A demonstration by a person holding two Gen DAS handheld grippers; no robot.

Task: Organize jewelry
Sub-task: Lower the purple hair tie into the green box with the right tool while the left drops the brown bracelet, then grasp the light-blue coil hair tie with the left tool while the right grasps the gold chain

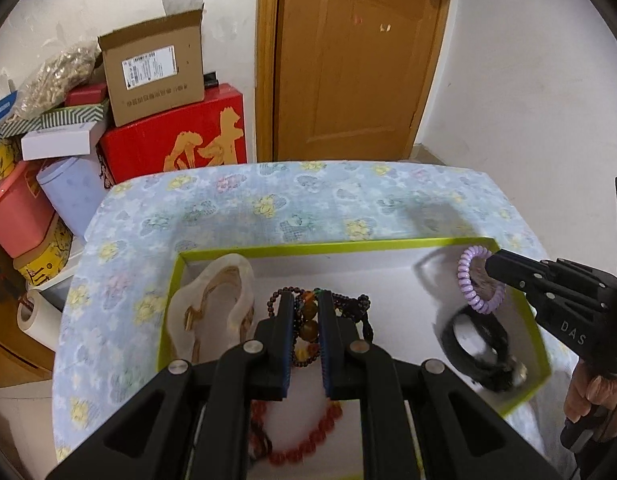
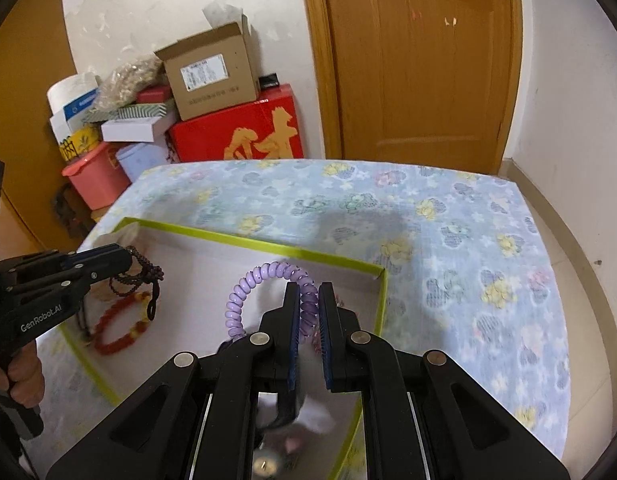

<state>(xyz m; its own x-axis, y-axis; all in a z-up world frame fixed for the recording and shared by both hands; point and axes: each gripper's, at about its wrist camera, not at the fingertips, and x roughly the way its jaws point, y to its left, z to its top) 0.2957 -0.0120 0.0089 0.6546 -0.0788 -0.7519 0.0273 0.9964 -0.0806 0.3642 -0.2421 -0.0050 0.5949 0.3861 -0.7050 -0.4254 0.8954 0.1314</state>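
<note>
A shallow box with a green rim [image 1: 332,245] and white floor lies on the flowered cloth. My left gripper [image 1: 307,299] is shut on a dark beaded bracelet with amber beads [image 1: 309,311], hanging over the box's middle. My right gripper [image 2: 308,294] is shut on a purple coil hair tie [image 2: 263,273], above the box's right part; the same tie [image 1: 470,286] and right gripper [image 1: 490,266] show in the left wrist view. On the box floor lie a red bead bracelet [image 1: 308,442], a black band [image 1: 474,338] and a pale whitish piece with a gold chain [image 1: 228,280].
The flowered tablecloth [image 2: 448,216] stretches behind and to the right of the box. Stacked cartons, a red box [image 1: 176,140] and a pink bin [image 1: 16,216] crowd the far left. A wooden door [image 1: 356,60] stands behind. A hand [image 1: 584,394] grips the right tool.
</note>
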